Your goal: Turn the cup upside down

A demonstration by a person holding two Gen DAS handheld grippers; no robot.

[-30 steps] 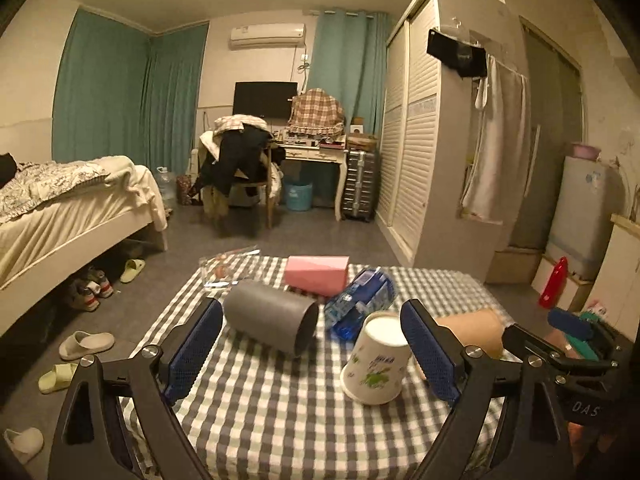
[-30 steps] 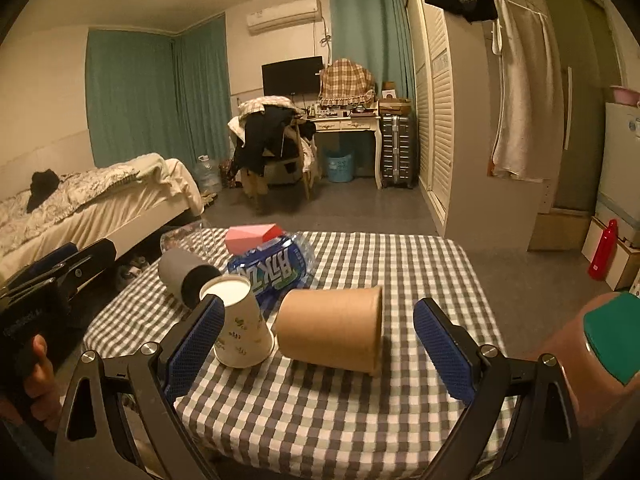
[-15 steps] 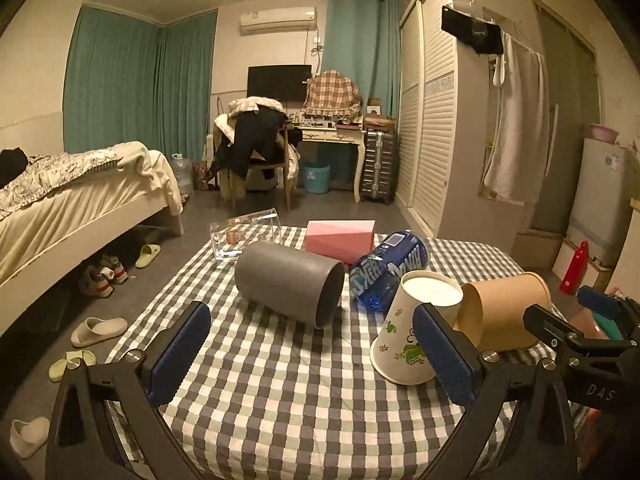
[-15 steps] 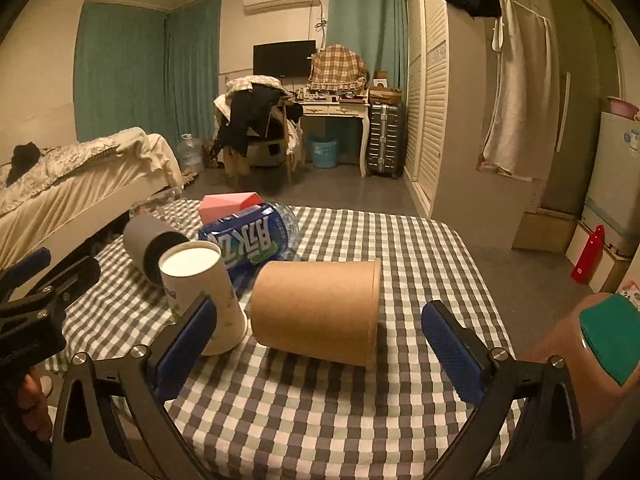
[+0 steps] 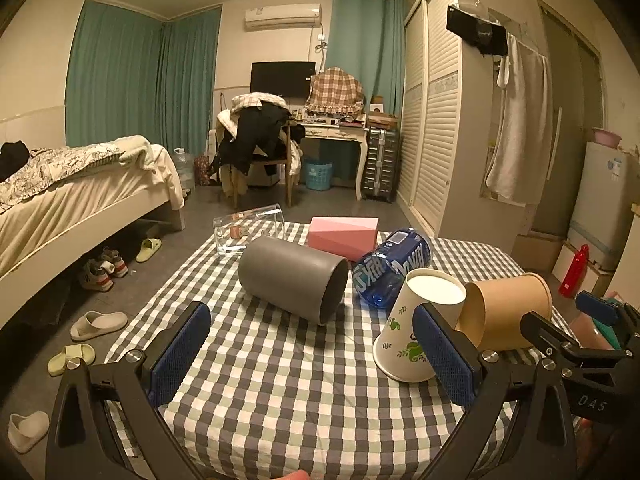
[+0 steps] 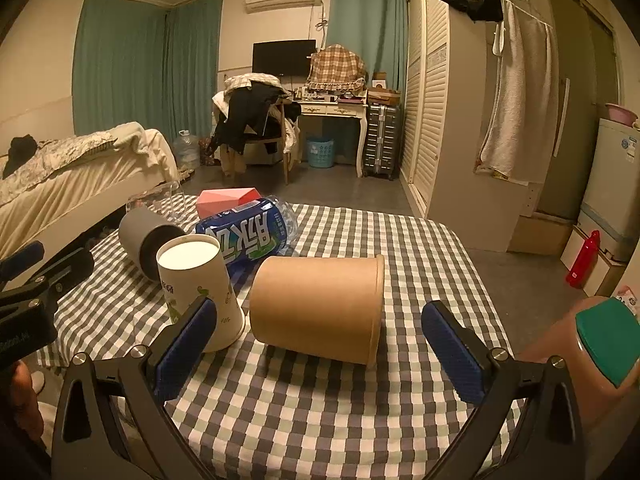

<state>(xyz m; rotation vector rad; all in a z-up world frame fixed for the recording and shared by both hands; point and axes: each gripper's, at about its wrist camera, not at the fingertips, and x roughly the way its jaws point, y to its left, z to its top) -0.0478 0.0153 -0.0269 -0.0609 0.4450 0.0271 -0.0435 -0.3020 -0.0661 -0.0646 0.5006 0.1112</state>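
Observation:
A white paper cup with green print [image 5: 416, 332] [image 6: 200, 288] stands upside down on the checked table, base up. A brown paper cup [image 6: 320, 304] [image 5: 508, 312] lies on its side to its right, touching or nearly touching it. A grey cup [image 5: 294, 274] [image 6: 148, 242] lies on its side farther left. A clear glass [image 5: 248, 232] lies at the far left edge. My left gripper [image 5: 312, 360] is open and empty in front of the grey cup. My right gripper [image 6: 320, 354] is open and empty, its jaws on either side of the brown cup, just short of it.
A blue water bottle [image 5: 392, 264] [image 6: 248, 236] lies behind the cups beside a pink box [image 5: 344, 236]. The checked tablecloth [image 5: 280, 392] covers the table. A brown jar with a teal lid [image 6: 600, 344] stands at the right edge. A bed and slippers lie to the left.
Both grippers have moved forward and lower toward the table, so the cups look larger. The right gripper has closed in on the brown cup. Nothing was grasped.

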